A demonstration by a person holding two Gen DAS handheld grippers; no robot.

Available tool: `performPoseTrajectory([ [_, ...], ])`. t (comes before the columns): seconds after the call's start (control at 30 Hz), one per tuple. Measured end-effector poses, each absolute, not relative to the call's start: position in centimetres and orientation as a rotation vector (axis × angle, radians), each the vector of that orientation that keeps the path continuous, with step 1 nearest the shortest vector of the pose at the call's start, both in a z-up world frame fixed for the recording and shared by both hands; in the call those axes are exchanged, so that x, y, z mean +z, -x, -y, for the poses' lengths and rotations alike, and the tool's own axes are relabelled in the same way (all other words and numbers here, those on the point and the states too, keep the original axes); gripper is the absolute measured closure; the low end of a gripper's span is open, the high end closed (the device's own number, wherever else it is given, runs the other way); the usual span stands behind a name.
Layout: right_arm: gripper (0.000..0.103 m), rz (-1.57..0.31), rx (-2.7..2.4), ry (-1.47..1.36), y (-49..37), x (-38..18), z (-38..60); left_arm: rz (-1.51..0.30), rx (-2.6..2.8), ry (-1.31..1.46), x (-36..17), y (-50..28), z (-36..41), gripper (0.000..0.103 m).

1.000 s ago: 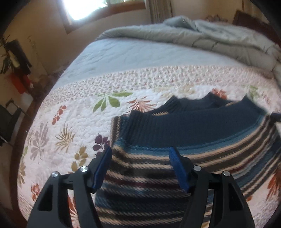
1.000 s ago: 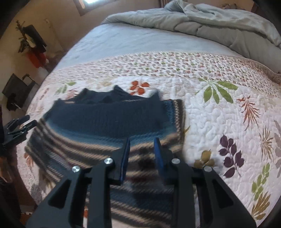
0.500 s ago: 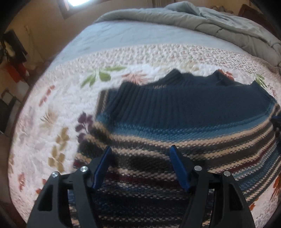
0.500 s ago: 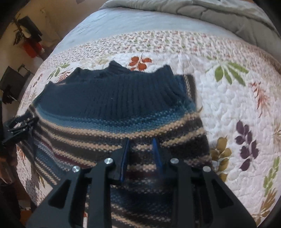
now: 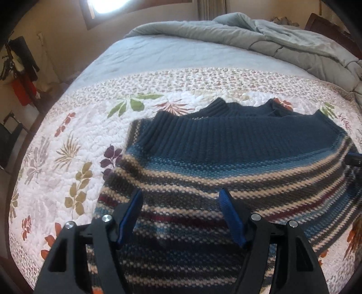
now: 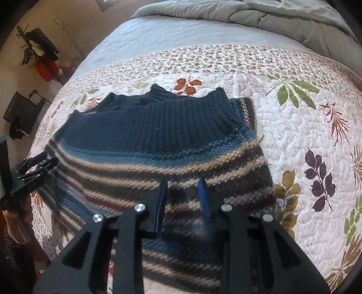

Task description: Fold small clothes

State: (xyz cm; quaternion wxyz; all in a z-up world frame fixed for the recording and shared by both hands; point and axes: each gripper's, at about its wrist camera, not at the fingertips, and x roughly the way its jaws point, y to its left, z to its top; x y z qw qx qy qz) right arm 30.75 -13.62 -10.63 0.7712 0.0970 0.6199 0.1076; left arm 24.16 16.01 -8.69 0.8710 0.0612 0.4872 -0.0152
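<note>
The sweater (image 5: 226,162) lies folded on the quilt (image 5: 74,144), its dark blue ribbed band (image 6: 158,126) turned toward the far side of the bed and the tan, grey, maroon and blue stripes running across the nearer part. A second ribbed edge peeks out behind the band, and a narrow striped strip shows past the band's corner at either side, so the layers do not line up exactly. The left gripper (image 5: 181,199) hangs over the striped part near the sweater's left edge, jaws spread wide with nothing between them. The right gripper (image 6: 182,187) hangs over the stripes near the right edge, jaws parted by a narrower gap, also empty; whether the tips touch the knit cannot be told. In the right wrist view the left gripper (image 6: 34,169) shows at the sweater's far left side. Bare quilt, white with printed leaves and flowers, lies open to the left, to the right and beyond the band. Past the quilt's small-flowered border comes a pale blue sheet (image 5: 163,54), then a bunched grey comforter (image 5: 282,43) at the head. A bright window (image 5: 108,4) sits in the beige wall, with dark and red items (image 6: 45,65) off the bed's left side.
</note>
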Motion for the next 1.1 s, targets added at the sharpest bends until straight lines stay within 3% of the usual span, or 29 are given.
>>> performPoseTrajectory([
  [0.3, 0.074, -1.357, 0.239, -0.193, -30.0, -10.7, 13.0, -0.969, -0.05, -0.137, -7.3, -22.6, -14.9, 0.033],
  [0.5, 0.073, -1.364, 0.235, -0.193, -30.1, -10.9, 12.8, -0.969, -0.051, -0.145, -7.5, -22.5, -14.7, 0.024],
  [0.8, 0.075, -1.377, 0.216, -0.192, -30.3, -11.9, 13.2, -1.048, -0.029, -0.101, -10.3, -23.5, -16.4, 0.021],
  [0.93, 0.075, -1.399, 0.217, -0.228, -30.4, -13.2, 14.1, -1.071, -0.033, -0.089, -11.7, -24.1, -17.4, 0.011],
  [1.1, 0.076, -1.409, 0.219, -0.266, -30.6, -13.7, 14.6, -1.078, -0.042, -0.072, -12.0, -24.2, -17.8, 0.01],
])
